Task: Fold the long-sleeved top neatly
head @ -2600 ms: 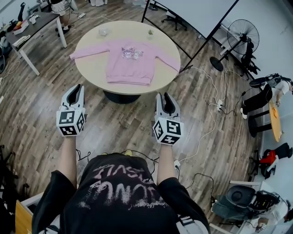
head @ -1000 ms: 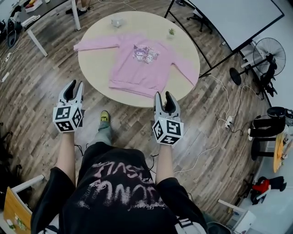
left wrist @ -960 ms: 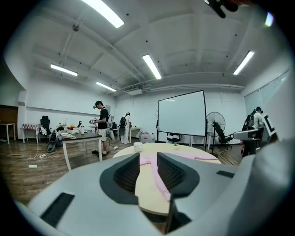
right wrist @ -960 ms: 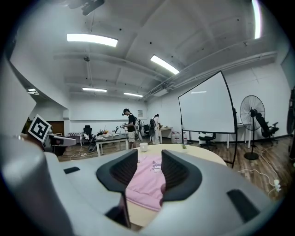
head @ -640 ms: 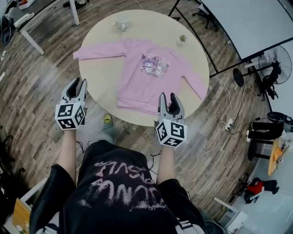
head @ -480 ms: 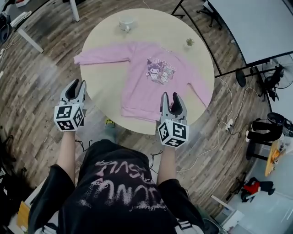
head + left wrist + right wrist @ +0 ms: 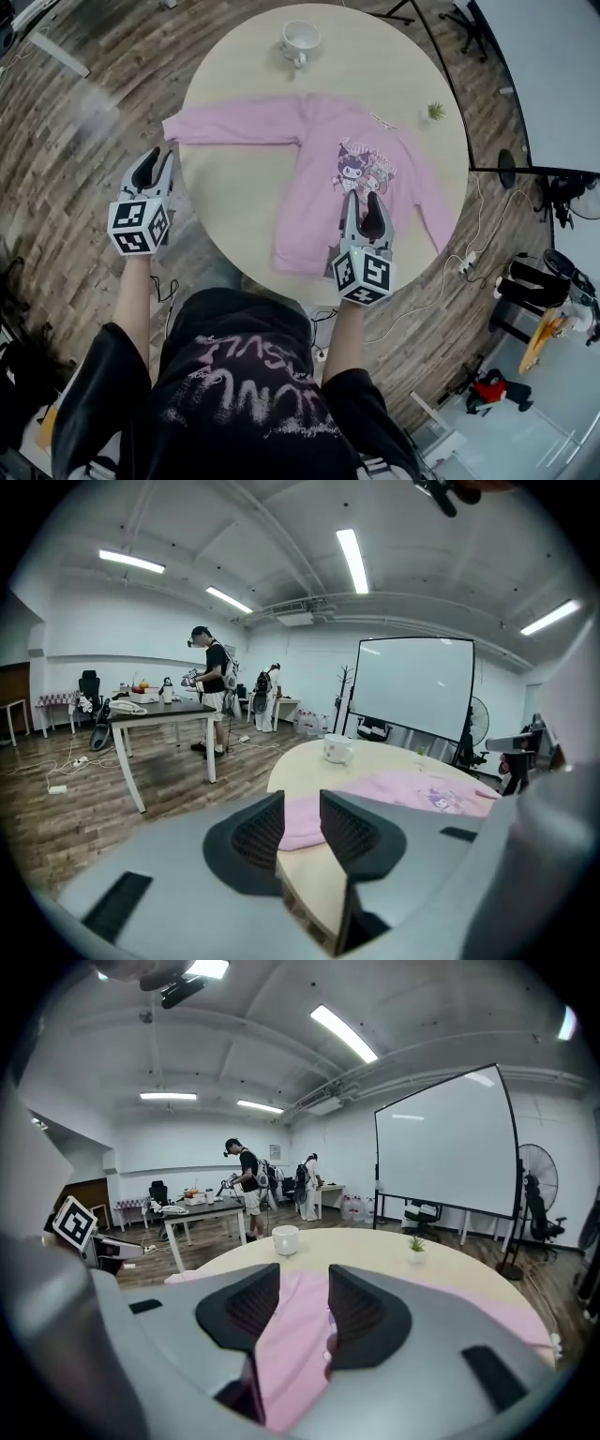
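A pink long-sleeved top (image 7: 323, 150) with a cartoon print lies flat on the round beige table (image 7: 239, 202), both sleeves spread out. My right gripper (image 7: 363, 199) hovers over the top's lower body near the hem, open, with only pink cloth (image 7: 291, 1335) showing below the gap. At the table's left edge my left gripper (image 7: 155, 161) is just short of the left sleeve's cuff, open and empty. In the left gripper view the cuff (image 7: 302, 819) shows beyond the gap of the left gripper (image 7: 302, 806). The right gripper (image 7: 305, 1279) holds nothing.
A white cup (image 7: 300, 39) stands at the table's far side, and a tiny potted plant (image 7: 435, 111) sits by the right shoulder. Beyond are a projection screen (image 7: 450, 1138), a desk (image 7: 159, 714) with people (image 7: 211, 691) standing by it, and cables on the wood floor (image 7: 441, 286).
Both grippers have moved forward to the table. The right one has passed from in front of the hem to over the top. The left has come up to the table's left edge.
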Demonstrator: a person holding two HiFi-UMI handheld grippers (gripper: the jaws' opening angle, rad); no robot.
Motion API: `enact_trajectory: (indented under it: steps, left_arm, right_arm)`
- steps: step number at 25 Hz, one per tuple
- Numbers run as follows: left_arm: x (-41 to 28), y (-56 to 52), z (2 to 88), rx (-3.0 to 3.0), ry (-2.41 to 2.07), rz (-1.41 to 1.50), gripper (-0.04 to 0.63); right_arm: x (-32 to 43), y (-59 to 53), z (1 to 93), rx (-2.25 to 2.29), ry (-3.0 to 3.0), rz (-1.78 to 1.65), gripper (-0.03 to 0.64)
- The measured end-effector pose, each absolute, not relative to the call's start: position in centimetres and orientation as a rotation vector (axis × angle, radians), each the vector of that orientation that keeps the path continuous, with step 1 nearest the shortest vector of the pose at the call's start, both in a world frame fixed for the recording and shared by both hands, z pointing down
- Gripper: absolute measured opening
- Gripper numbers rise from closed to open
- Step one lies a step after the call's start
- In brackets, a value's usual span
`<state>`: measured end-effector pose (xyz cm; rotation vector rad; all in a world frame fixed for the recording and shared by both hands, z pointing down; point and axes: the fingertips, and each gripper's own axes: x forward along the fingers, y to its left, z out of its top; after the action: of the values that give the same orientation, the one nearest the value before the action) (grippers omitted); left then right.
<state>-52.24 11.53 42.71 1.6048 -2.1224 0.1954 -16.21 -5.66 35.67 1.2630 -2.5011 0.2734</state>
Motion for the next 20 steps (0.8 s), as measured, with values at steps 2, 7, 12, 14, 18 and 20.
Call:
enact_trajectory:
  steps: [2,7,12,14,18,20]
  left_arm:
    - [-53.3,10.9,43.9,1.586,-2.113,0.190,0.121]
    - [-54.9,10.4,46.4,1.550,-2.104,0.173,0.121]
    - [-56.3,9.6,48.0,1.547,-2.118,0.155,0.121]
    - [-56.9,9.4,49.1,1.524,-2.107,0.139,0.121]
    - [-58.7,9.0,51.4,1.465,-2.092,0.120,0.150]
    - [-59.2,8.9,52.7,1.450,-2.065,0.097,0.172]
  right_arm:
    - [-17.8,-6.0,36.6,1.232,-2.498,0.278,0.167]
    - [-21.3,-6.0,38.7,1.138,-2.500,0.284,0.169]
    - [-24.4,-6.2,40.2,1.047,-2.520,0.275,0.169]
    - [-25.0,-6.2,41.1,1.021,-2.514,0.278,0.169]
    - [-26.1,-6.3,42.6,0.984,-2.496,0.281,0.169]
    - [-26.3,-6.3,43.2,0.971,-2.486,0.282,0.167]
